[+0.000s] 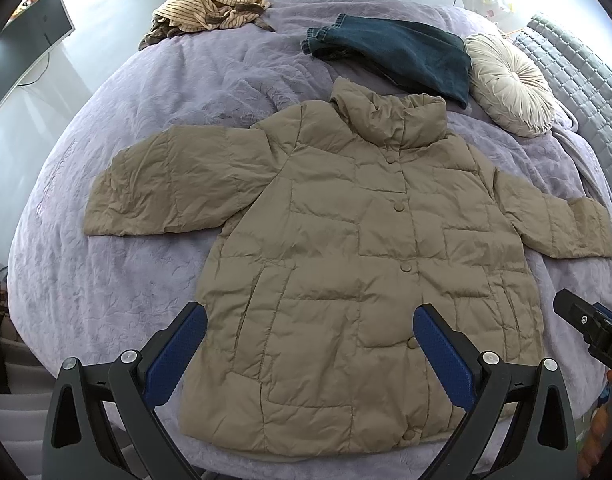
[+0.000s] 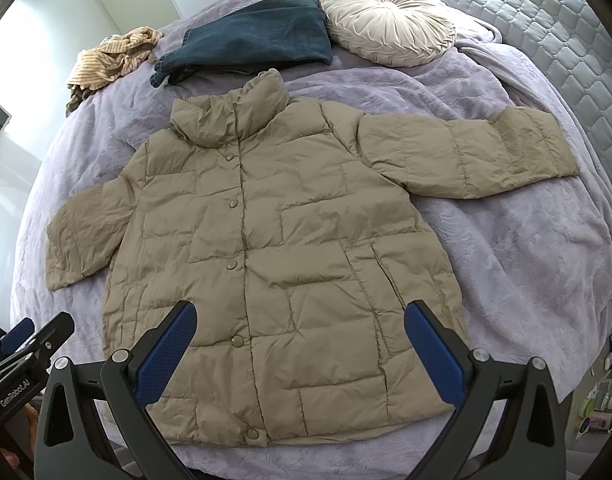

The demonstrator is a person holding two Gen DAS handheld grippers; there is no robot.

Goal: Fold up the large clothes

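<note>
On the left a monitor (image 1: 30,40) leans by the wall, and a crumpled striped garment (image 1: 210,10) lies at the far edge of the lavender bedspread (image 1: 106,280). The left gripper (image 1: 310,354) hovers above the hem of the khaki puffer jacket (image 1: 338,248), its blue-padded fingers (image 1: 178,354) spread wide apart and holding nothing. The jacket lies flat in the middle of the bed, front up, snaps closed, collar toward the far side, both sleeves stretched outward. Beyond the collar sits a folded dark denim piece (image 1: 398,56), just beside a round pleated cushion (image 1: 510,84). The right gripper (image 2: 300,350) also hangs over the hem (jaws equally wide, empty), and a grey quilted headboard (image 2: 546,40) rises at the far right.
</note>
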